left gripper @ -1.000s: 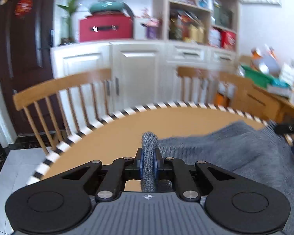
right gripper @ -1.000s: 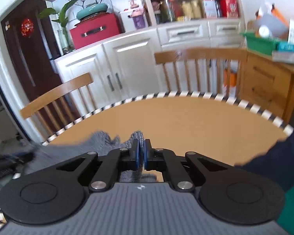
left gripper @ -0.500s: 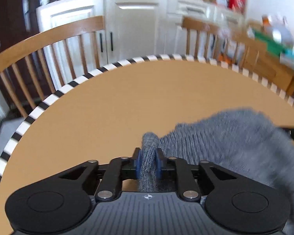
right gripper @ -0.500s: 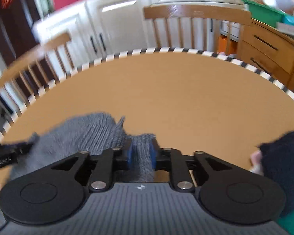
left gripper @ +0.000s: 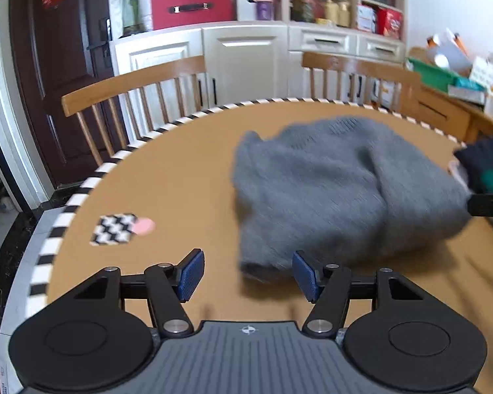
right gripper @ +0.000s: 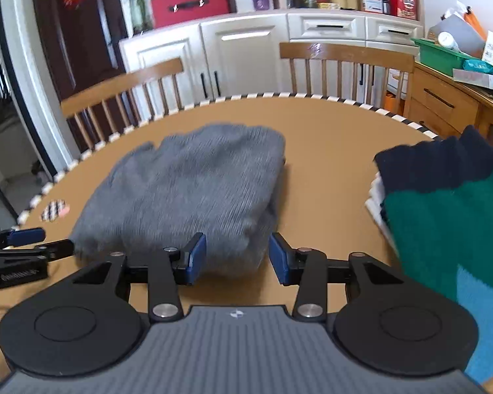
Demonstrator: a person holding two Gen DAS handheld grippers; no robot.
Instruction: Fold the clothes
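One grey sweater point(right gripper: 194, 184), folded, frame centre on table point(right gripper: 325, 151). One navy-green garment point(right gripper: 443, 203) at right. Left gripper point(left gripper: 245, 274) and right gripper point(right gripper: 236, 256): both spread, empty. Two chairs point(right gripper: 121, 85) behind; bare tabletop around sweater.

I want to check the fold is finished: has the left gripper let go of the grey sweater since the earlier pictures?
Yes. The left gripper is open now and holds nothing; the grey sweater lies on the table, ahead of its fingers.

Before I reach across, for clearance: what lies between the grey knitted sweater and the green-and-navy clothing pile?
Bare tan tabletop, in the right wrist view.
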